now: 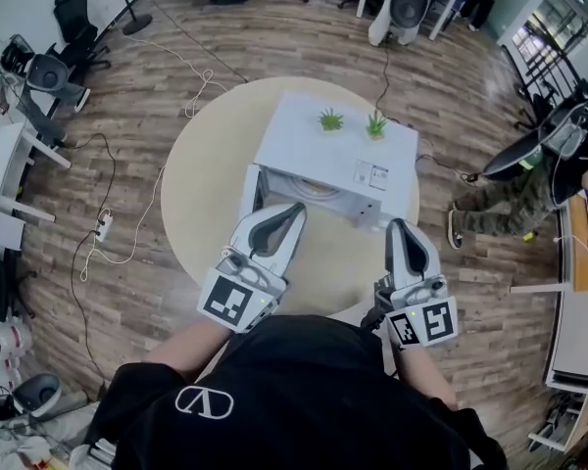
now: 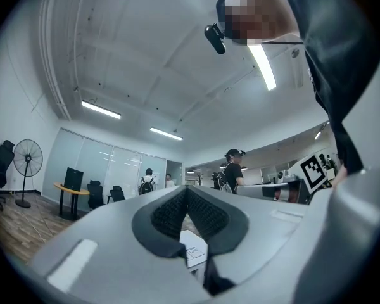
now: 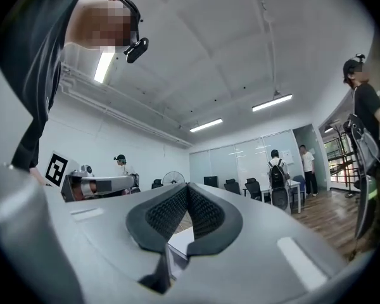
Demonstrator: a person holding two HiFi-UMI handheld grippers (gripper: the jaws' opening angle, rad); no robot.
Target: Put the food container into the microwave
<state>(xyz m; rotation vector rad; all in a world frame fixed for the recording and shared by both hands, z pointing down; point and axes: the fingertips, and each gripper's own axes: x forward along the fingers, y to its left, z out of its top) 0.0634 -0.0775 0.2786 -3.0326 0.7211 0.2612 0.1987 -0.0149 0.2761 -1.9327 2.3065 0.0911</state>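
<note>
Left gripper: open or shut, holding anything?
Shut, empty. In its own view the left gripper has its fingertips touching, with nothing between the pads; only the microwave shows through the gap below.

No legible txt; label on microwave too small.

A round, pale beige counter is standing on a wood-plank floor. A white microwave is sitting directly on it, toward the far right part of the top, with its front facing the near edge. The rest of the counter's surface, to the left and in front of the microwave, is showing bare. A cord is running from behind the microwave across the floor.
</note>
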